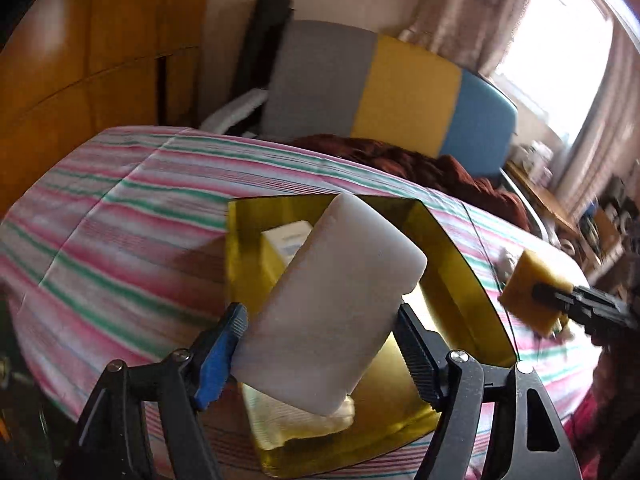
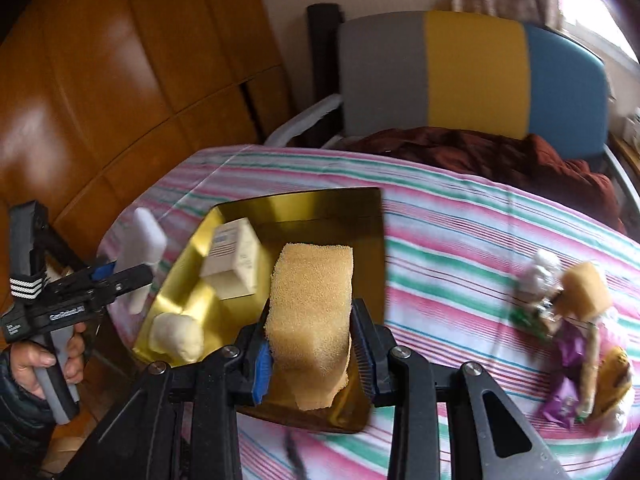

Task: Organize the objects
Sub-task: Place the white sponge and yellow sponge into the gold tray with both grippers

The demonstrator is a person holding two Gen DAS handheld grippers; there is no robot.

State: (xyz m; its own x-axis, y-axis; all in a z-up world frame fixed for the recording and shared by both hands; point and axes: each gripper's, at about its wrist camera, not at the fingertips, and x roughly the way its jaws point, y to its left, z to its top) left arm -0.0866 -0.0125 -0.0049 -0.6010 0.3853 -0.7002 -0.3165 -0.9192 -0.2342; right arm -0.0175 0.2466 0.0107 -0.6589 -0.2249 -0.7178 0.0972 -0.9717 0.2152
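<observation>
The gold tray sits on the striped tablecloth and already holds a small white box and a pale soft lump, so it looks like the collecting place for the loose things. A white foam block hangs above the tray's near side between the fingers of the left gripper. The ribbed right pad appears to stand just off the block's edge while the blue pad touches it, so the jaws seem parted and the block probably about to drop; whether any grip remains cannot be told for sure. The right gripper is clamped on a yellow sponge, squeezed narrow at the pads and held over the tray's near edge, likely next to go in. Well to the right on the cloth lies a heap of leftovers: another sponge piece, purple wrappers and something white, probably waiting their turn. A person's hand holds the left gripper's handle.
</observation>
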